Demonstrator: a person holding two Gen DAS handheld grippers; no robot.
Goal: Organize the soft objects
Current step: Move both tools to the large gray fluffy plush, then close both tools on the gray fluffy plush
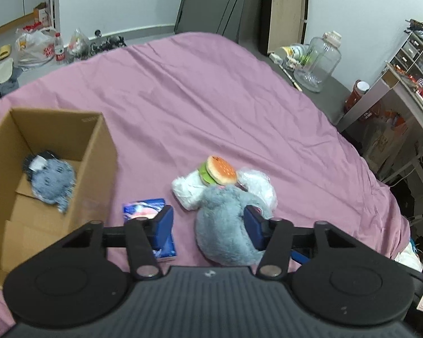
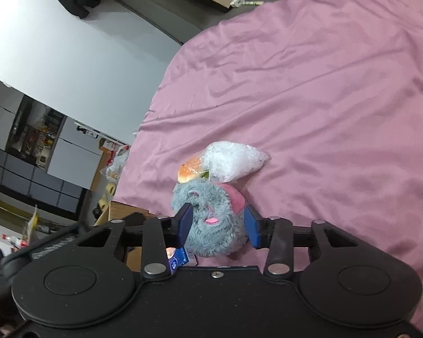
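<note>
As the grey plush (image 2: 211, 219) lies on the bed | we see right gripper (image 2: 218, 226) pinching it | left gripper (image 1: 208, 229) wide, straddling | soft, light: grip mid-body | box (image 1: 98, 152) at 10 o'clock

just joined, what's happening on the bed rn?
A person is sorting soft things on the pink bedsheet with two hand-held claws. The right claw is closed around the grey plush toy. The left claw is open beside the same toy, over a blue packet. One grey fluffy item already lies in the cardboard box.
</note>
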